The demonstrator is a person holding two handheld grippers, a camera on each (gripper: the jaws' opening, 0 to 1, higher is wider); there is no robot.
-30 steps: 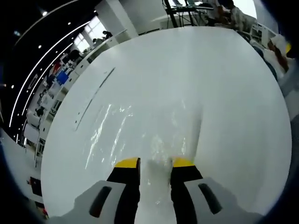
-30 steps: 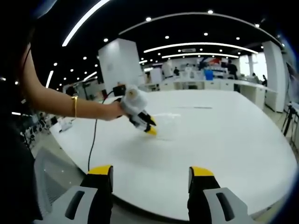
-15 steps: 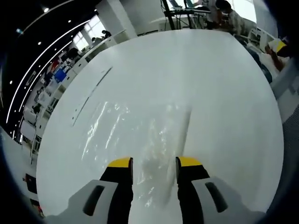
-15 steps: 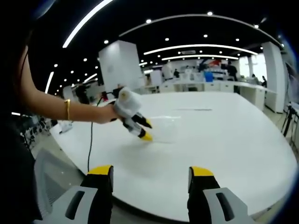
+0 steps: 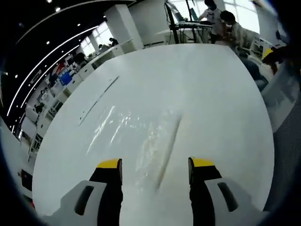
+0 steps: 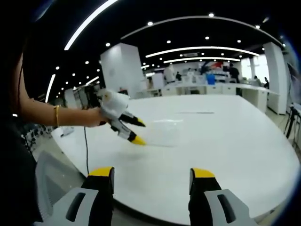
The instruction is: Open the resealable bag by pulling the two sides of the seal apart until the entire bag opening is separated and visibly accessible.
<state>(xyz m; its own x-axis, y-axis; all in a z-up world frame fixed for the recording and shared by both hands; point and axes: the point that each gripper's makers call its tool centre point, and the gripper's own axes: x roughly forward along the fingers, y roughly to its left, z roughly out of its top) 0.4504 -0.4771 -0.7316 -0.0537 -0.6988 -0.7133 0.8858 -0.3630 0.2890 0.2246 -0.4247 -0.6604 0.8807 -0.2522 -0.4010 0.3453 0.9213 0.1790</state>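
- Clear plastic resealable bag lies flat on the white tabletop, seal ridge just beyond the left claw.
- Left claw spread wide, empty, likely lining up on the seal.
- Right claw wide, empty, held off the near tabletop edge, well apart from the bag.

Your left gripper has black jaws capped in yellow, rising from pale grey housings with dark oval slots; your right gripper is built the same; seen from it, the left one has a rounded white body behind its jaws, a thin black cable trails below, and a gold bracelet circles your wrist.
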